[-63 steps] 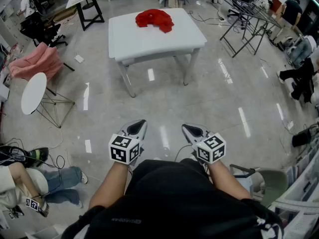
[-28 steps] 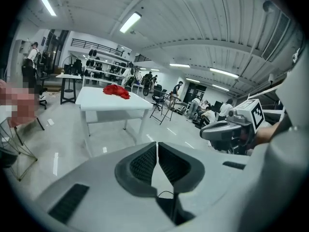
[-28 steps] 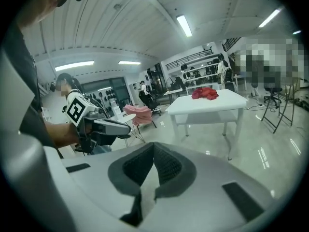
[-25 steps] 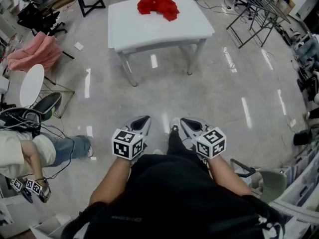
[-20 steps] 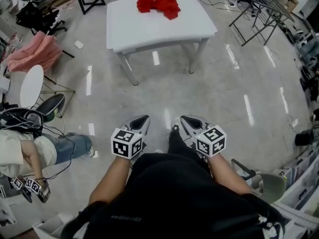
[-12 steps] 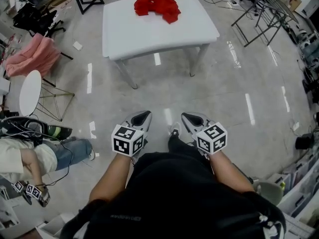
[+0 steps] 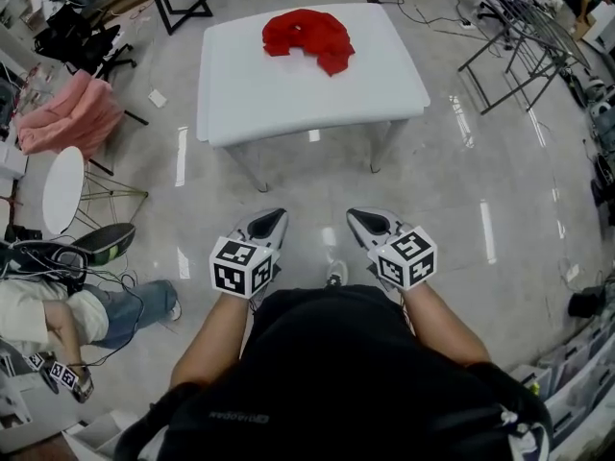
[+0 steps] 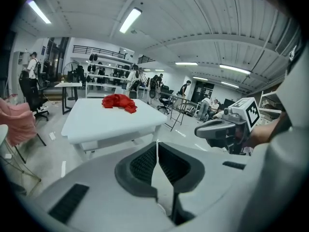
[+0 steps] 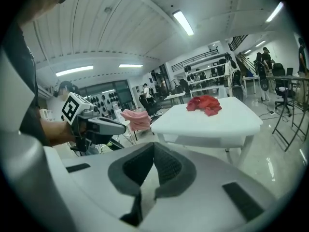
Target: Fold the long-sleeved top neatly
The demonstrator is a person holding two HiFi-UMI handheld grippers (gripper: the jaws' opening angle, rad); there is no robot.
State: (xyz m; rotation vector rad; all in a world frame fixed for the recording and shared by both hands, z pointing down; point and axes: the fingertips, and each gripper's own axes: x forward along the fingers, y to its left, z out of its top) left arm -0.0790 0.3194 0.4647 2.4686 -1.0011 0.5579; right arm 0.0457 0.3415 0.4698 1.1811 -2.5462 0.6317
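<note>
The glossy grey floor (image 7: 432, 190) spreads around the white tabletop (image 7: 288, 94). A pink cloth (image 7: 67, 113) is draped over a seat to the left of the tabletop. The red long-sleeved top (image 7: 306, 36) lies crumpled in a heap on the tabletop's far half. Well short of the tabletop's near edge, the left hand-held gripper (image 7: 274, 221) and the right hand-held gripper (image 7: 357, 221) point toward it side by side, each with jaws pressed together on nothing.
</note>
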